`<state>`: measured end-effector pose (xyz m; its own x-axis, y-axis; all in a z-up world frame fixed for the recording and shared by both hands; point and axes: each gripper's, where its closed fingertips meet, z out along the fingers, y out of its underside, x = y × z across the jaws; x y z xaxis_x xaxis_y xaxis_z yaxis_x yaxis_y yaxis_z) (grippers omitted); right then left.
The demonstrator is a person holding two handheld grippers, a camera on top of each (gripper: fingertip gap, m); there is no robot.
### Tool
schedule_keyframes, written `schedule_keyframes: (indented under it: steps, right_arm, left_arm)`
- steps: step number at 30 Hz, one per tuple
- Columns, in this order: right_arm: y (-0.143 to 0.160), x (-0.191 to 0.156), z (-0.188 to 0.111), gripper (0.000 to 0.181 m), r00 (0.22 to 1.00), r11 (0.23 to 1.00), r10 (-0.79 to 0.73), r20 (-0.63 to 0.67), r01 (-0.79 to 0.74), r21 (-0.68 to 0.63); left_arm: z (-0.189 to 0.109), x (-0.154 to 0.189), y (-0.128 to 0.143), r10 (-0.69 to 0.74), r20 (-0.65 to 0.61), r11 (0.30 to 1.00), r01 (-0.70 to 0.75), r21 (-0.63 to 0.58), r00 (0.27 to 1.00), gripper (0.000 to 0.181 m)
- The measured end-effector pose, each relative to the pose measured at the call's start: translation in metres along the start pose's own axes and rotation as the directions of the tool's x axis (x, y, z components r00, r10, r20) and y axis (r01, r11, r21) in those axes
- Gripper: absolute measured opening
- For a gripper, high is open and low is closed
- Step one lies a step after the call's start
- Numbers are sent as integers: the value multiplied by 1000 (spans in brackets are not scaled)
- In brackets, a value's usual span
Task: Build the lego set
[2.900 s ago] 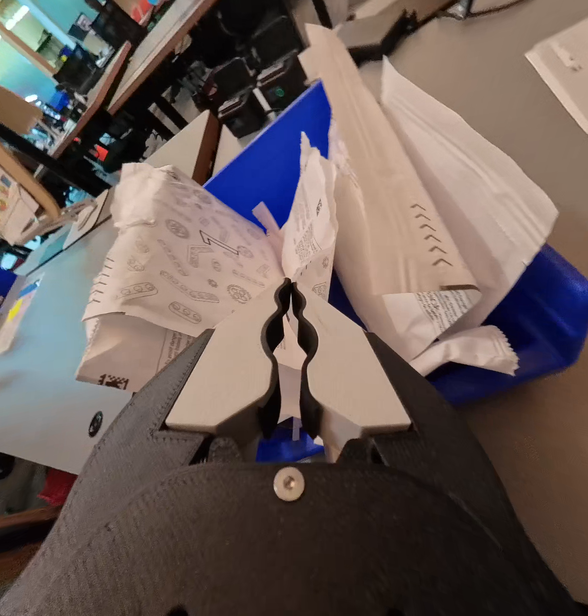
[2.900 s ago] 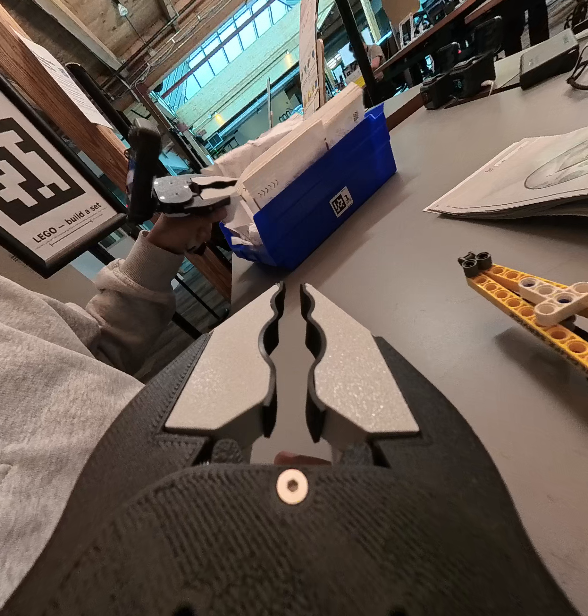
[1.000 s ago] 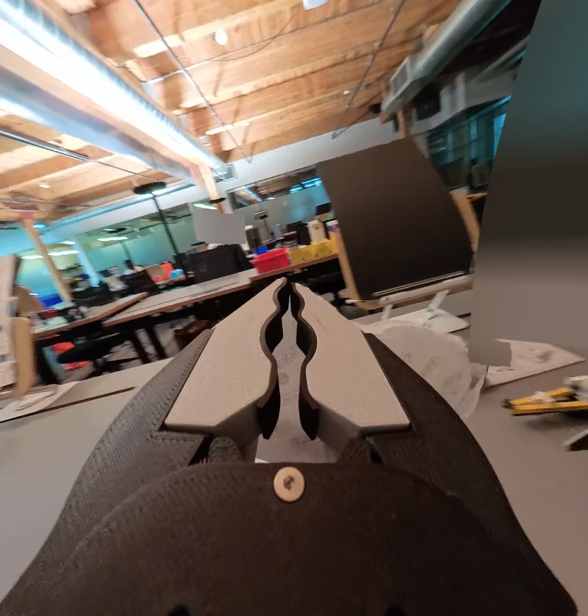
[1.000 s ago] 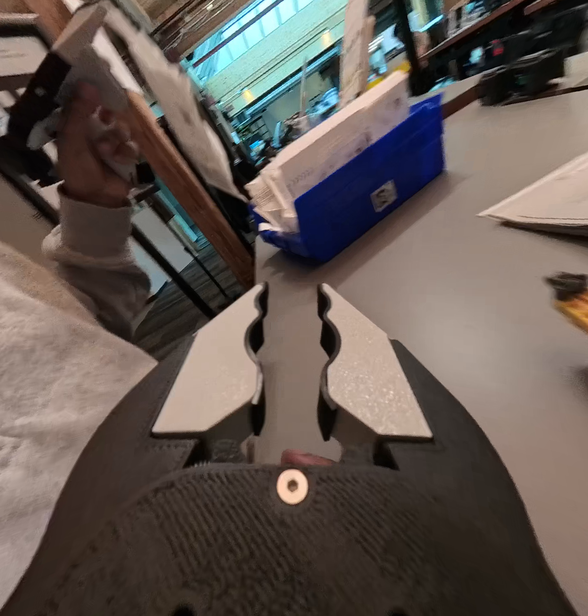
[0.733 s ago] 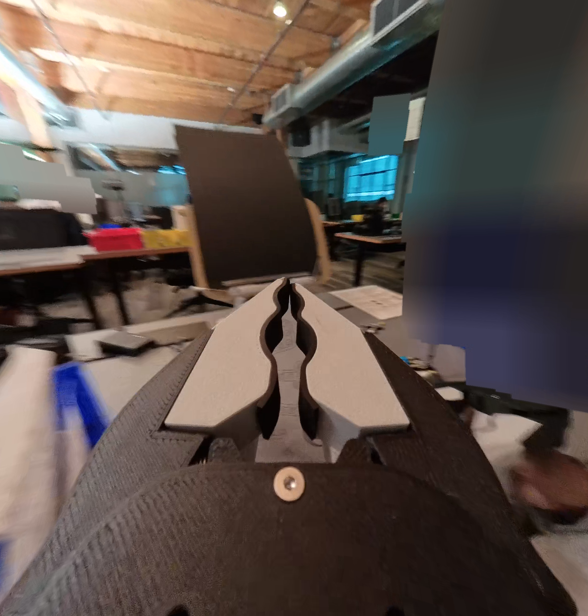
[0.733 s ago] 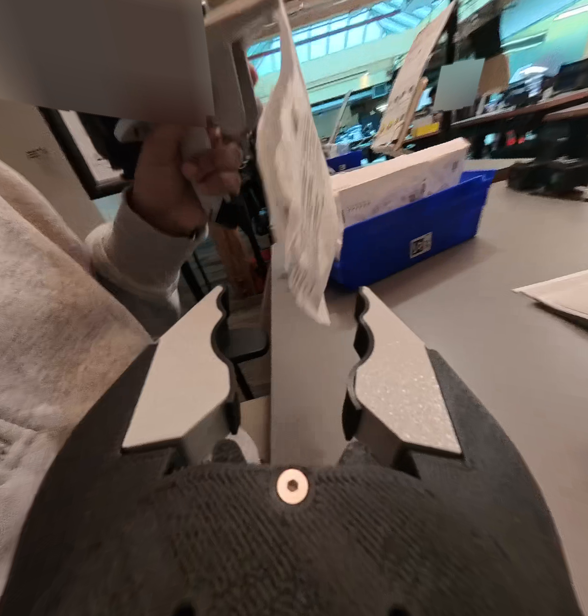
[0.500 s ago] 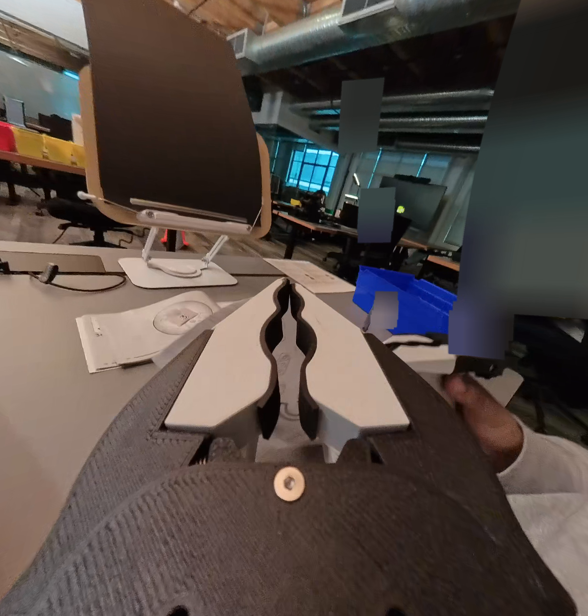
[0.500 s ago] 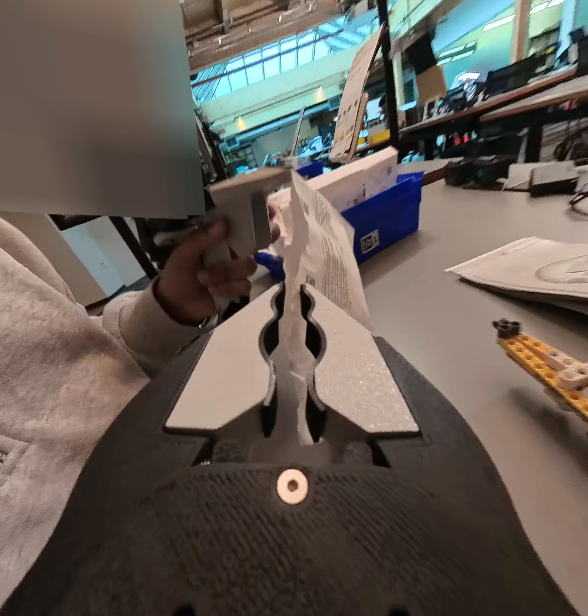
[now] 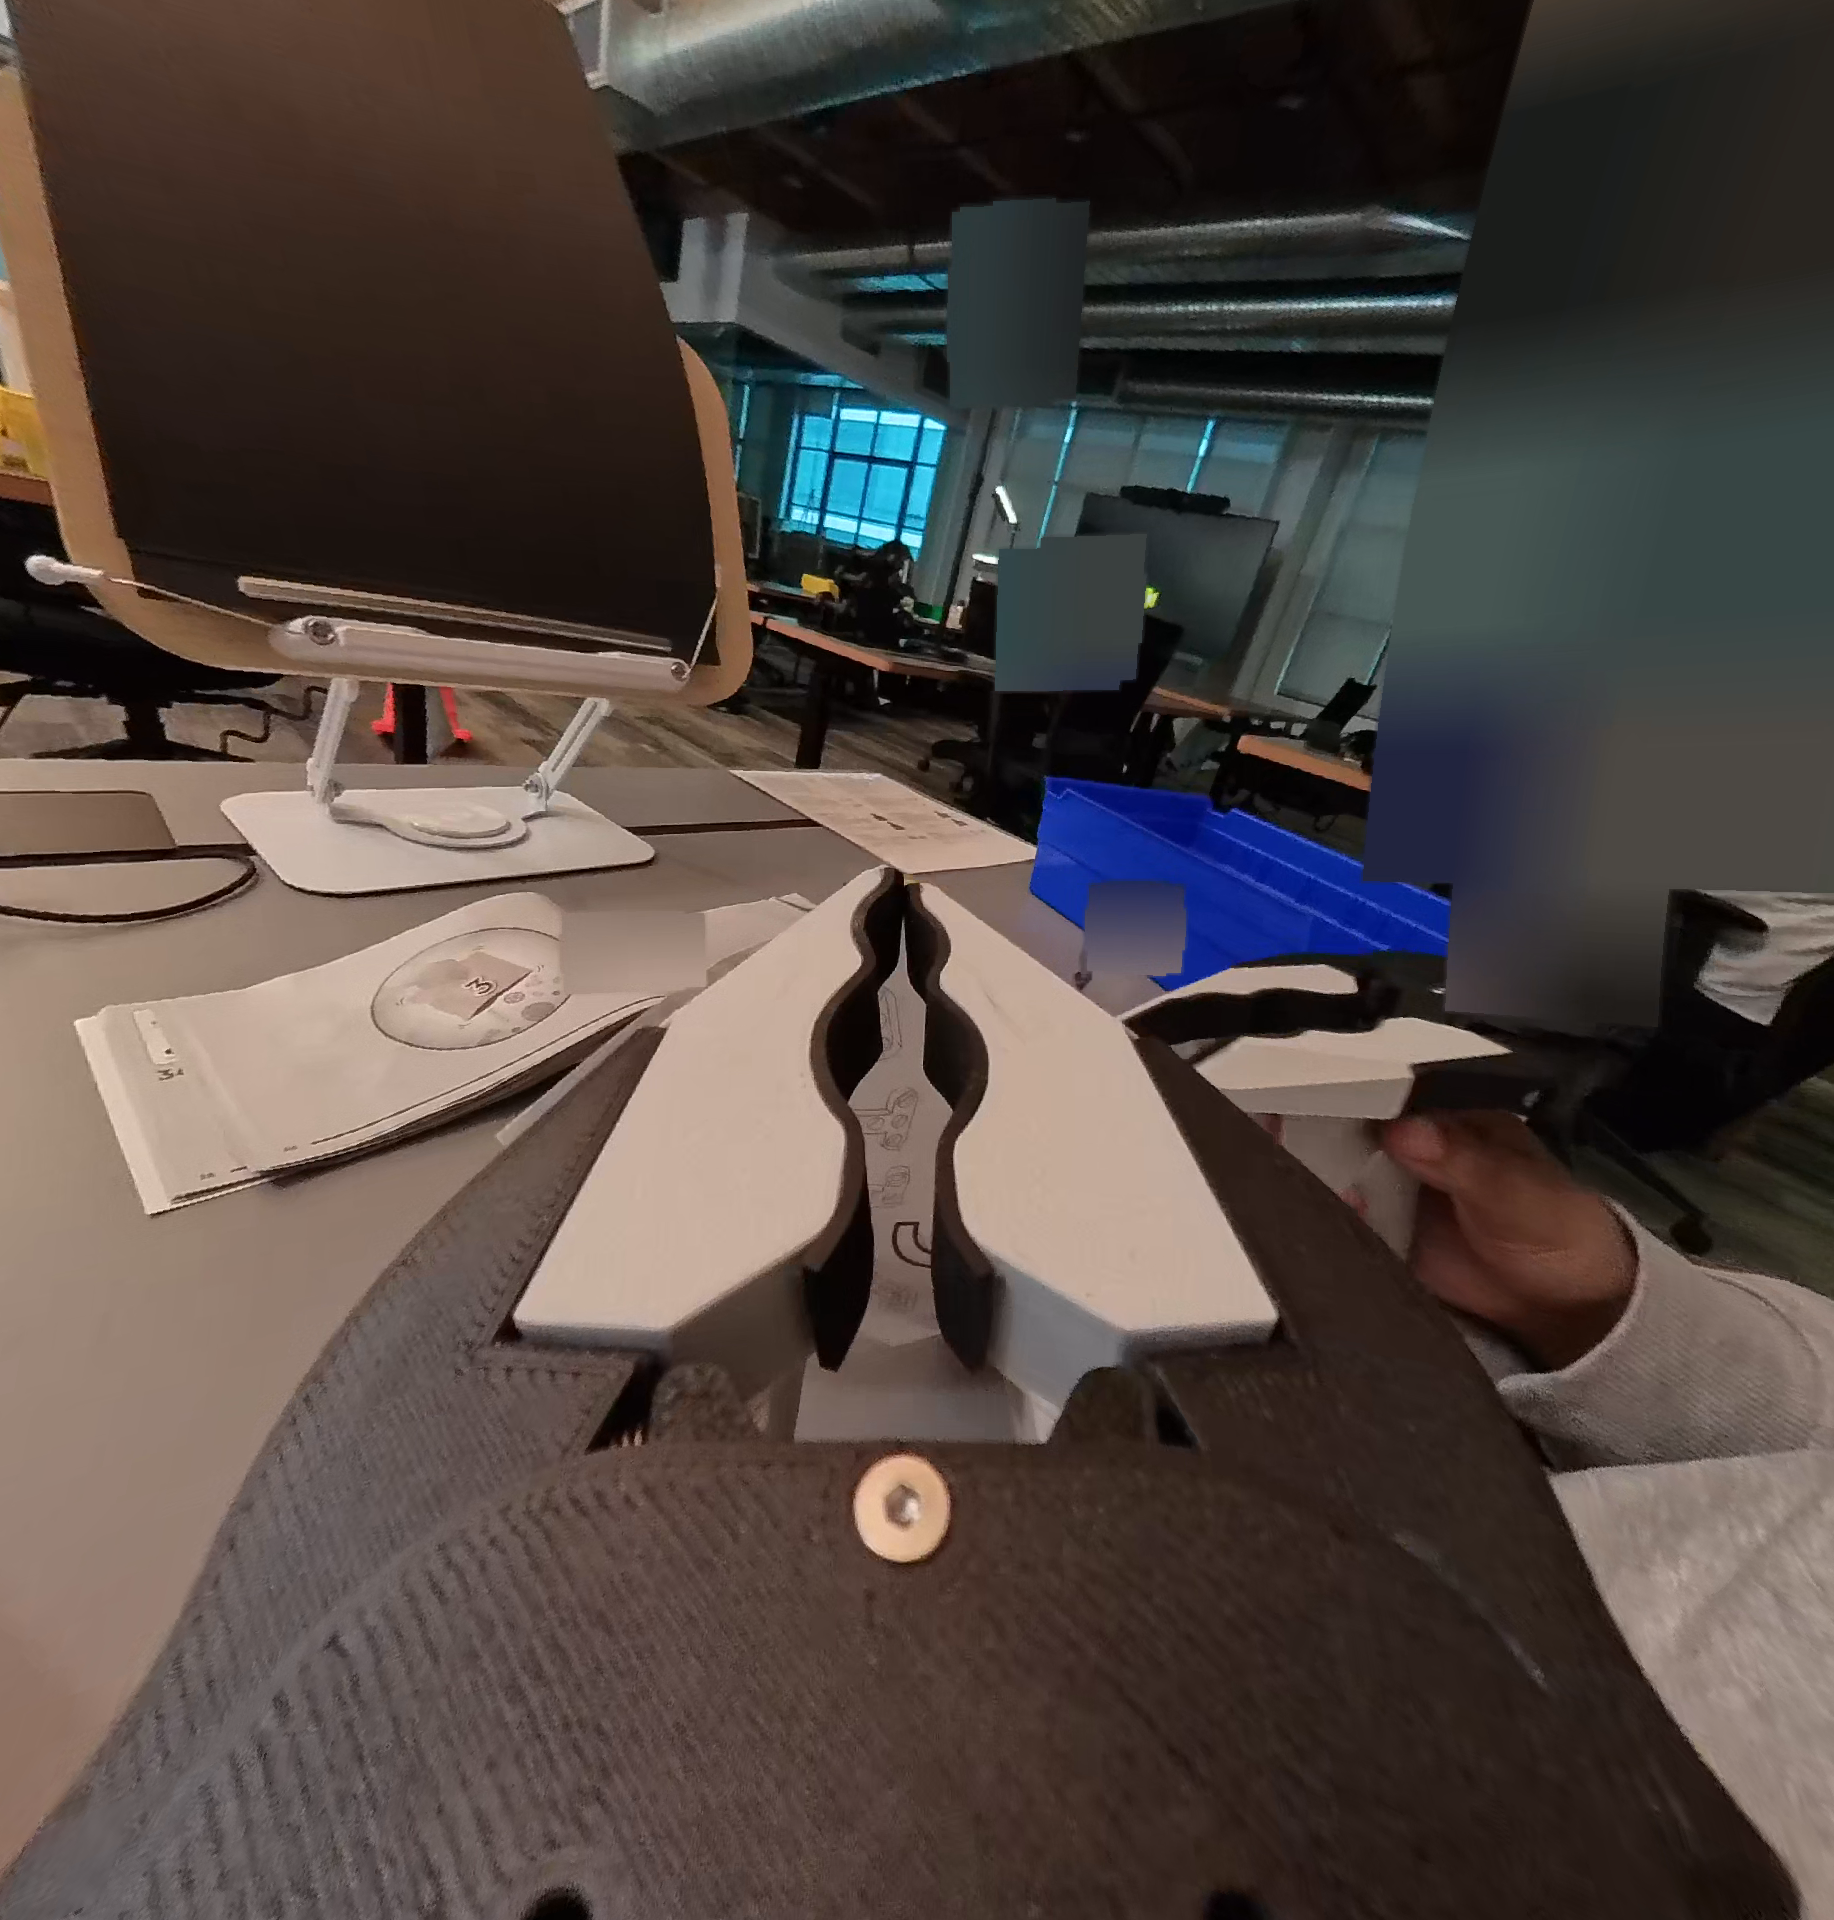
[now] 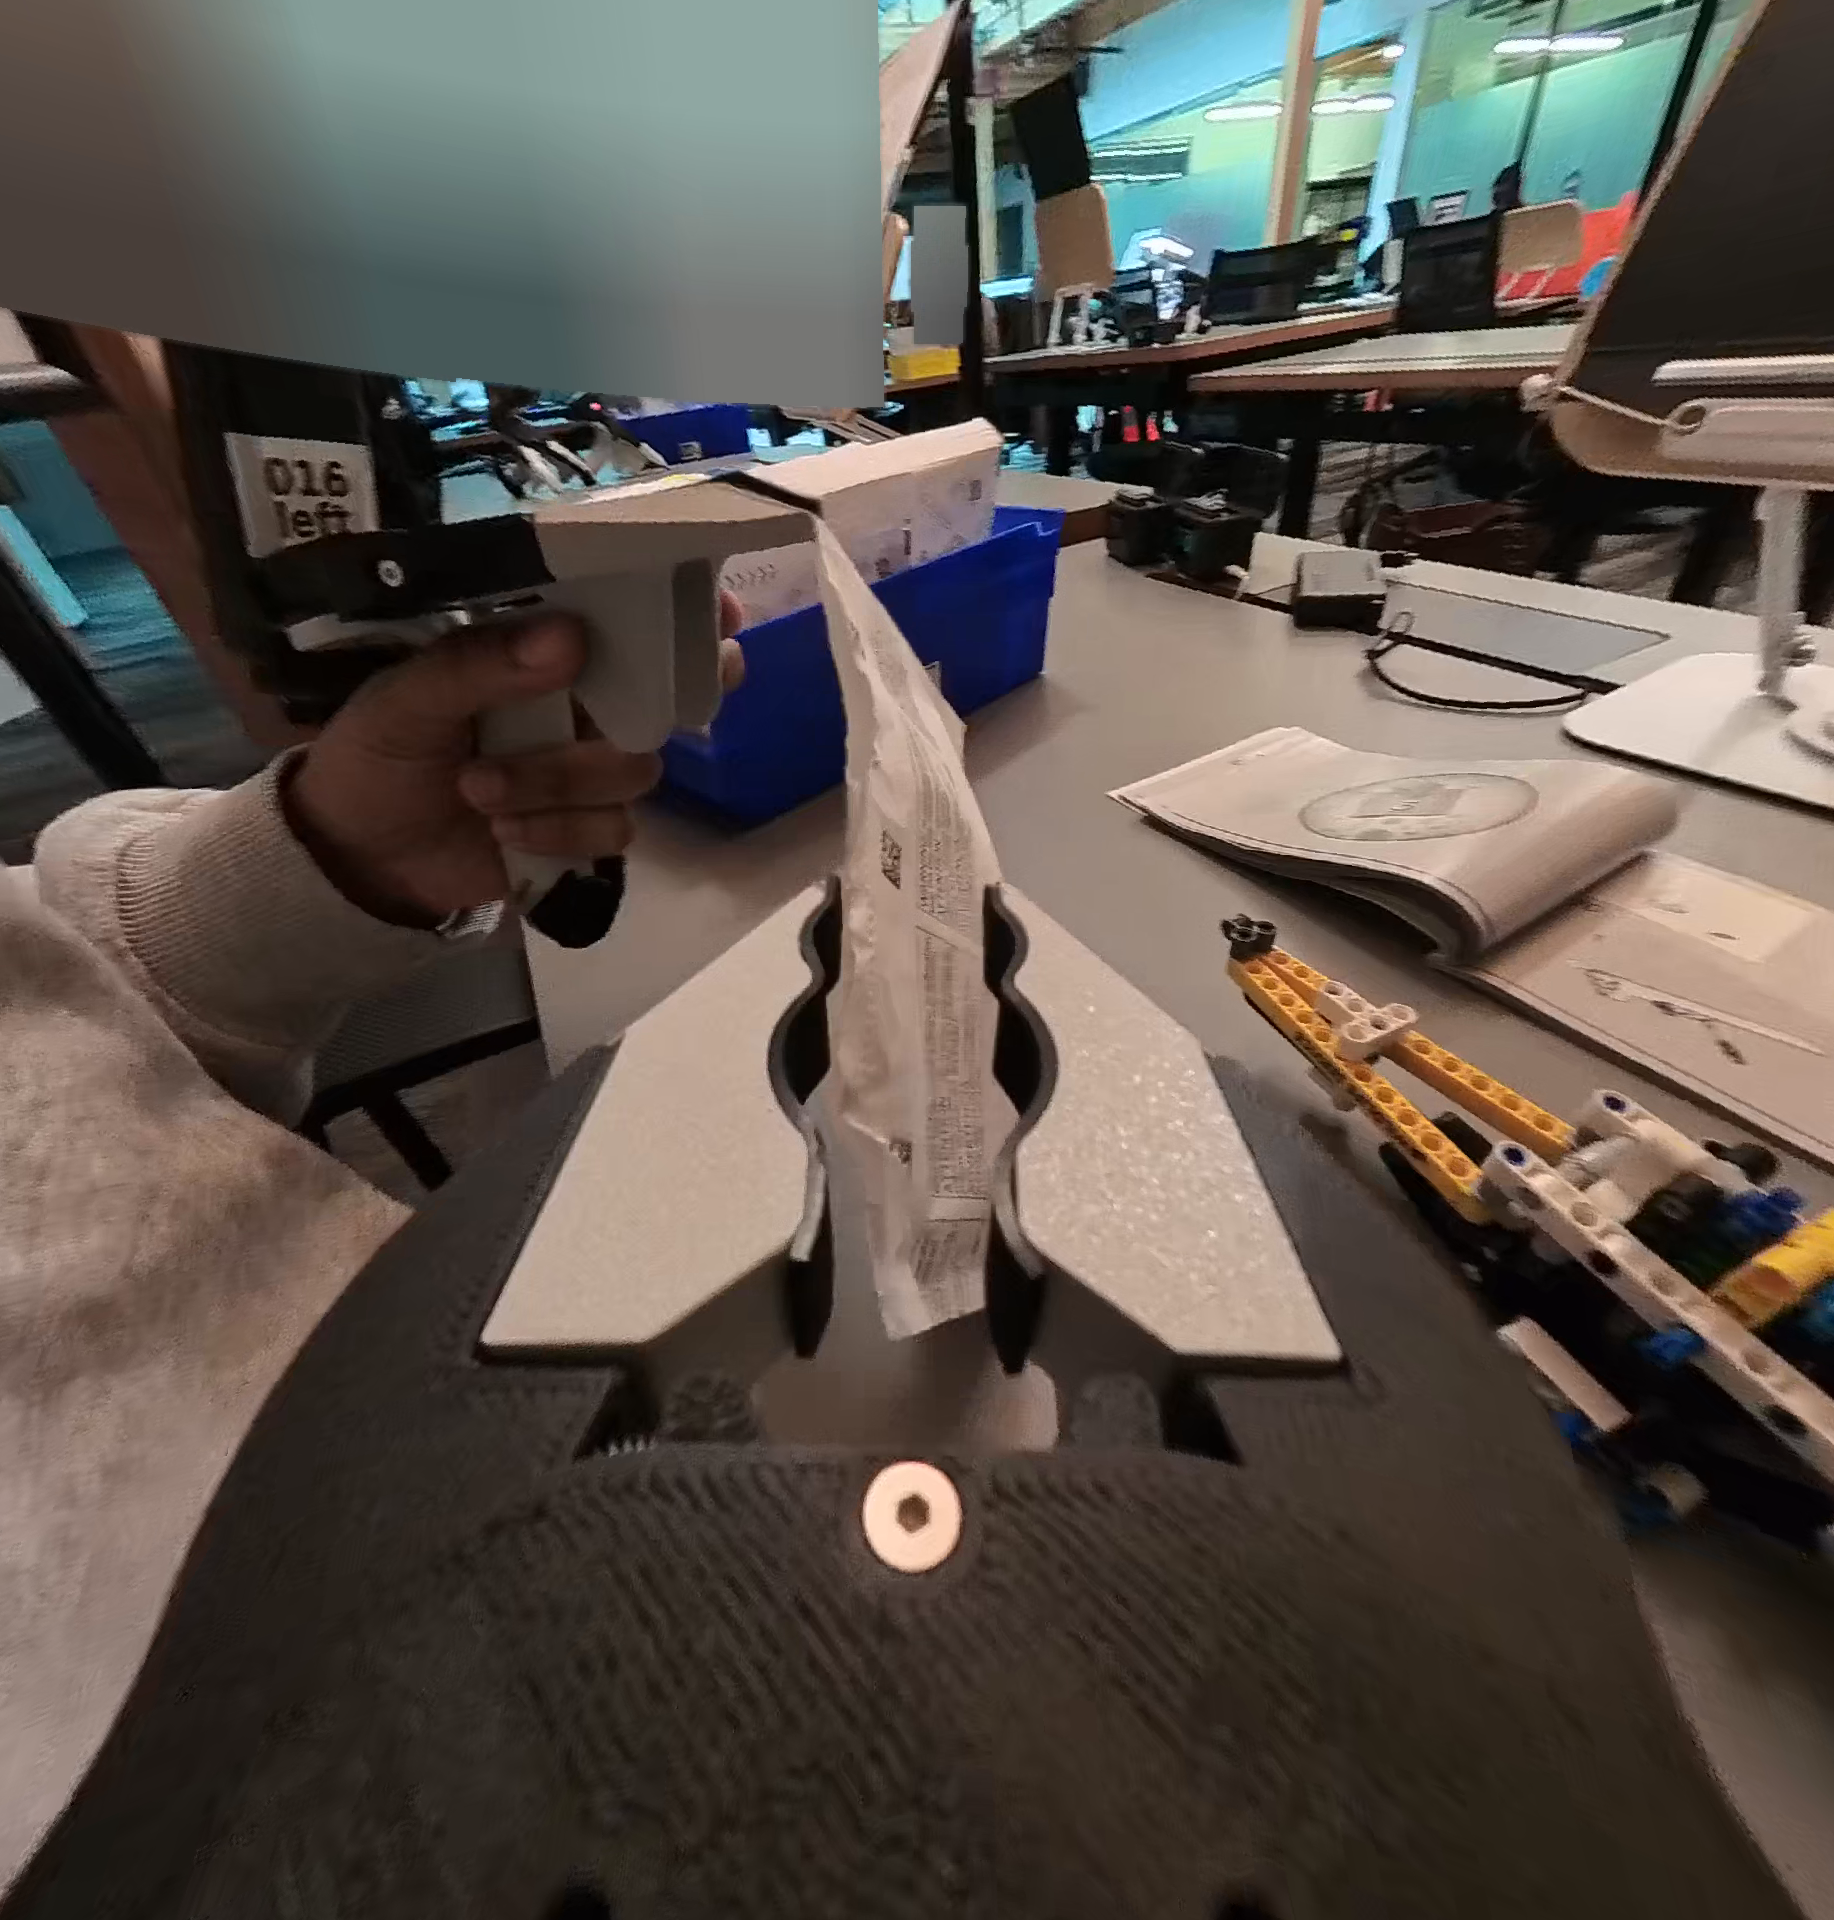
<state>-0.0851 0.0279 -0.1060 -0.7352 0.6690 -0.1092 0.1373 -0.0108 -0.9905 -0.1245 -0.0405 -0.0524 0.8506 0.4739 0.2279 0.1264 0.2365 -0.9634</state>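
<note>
While the left tool (image 10: 788, 499) pinches the paper bag (image 10: 913, 935) aloft, the right tool (image 10: 913, 925) gapes around it.

The bag (image 10: 918, 997) is white with black print. The bin (image 10: 954, 634) is blue. The lego (image 10: 1412, 1081) is yellow, white and blue. The surface (image 10: 1131, 873) is grey.

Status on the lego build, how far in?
Partly built: yellow-and-white lego beam assembly lies on the grey table. In hand: left hand-held gripper pinches a white paper parts bag, hanging between the open right hand-held gripper. Left: open bag, add pieces.
</note>
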Motion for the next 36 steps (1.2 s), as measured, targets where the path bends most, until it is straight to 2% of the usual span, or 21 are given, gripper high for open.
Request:
schedule_keyframes:
  steps: [4, 9, 13, 16, 20, 30, 36]
  right_arm:
    - [7, 6, 7, 25, 998, 999, 5, -61, -9, -54]
    - [13, 1, 13, 28, 994, 987, -86, -65, 77, -138]
    - [13, -2, 17, 30, 993, 982, -108, -55, 97, -165]
    - [12, -1, 19, 30, 992, 982, -111, -51, 102, -160]
    - [9, -5, 21, 30, 995, 984, -95, -12, 92, -153]
    - [34, -13, 26, 66, 986, 955, -162, 44, 167, -246]
    - [48, 7, 6, 69, 986, 946, -164, -15, 153, -285]
  left_arm:
    - [6, 23, 2, -21, -85, 1000, 21, 2, 996, 0]
    - [12, 44, 6, 88, -119, 996, -89, -5, 989, 0]
    - [11, 55, 10, 76, -167, 996, -81, -24, 983, 0]
    - [9, 46, 10, 107, -109, 994, -109, -20, 988, 0]
    - [5, 37, 8, 56, -72, 998, -58, -24, 996, 0]
    - [-1, 0, 15, 49, 136, 997, -41, -62, 990, 0]
    - [-5, -16, 19, 4, 184, 998, 8, -65, 983, 0]
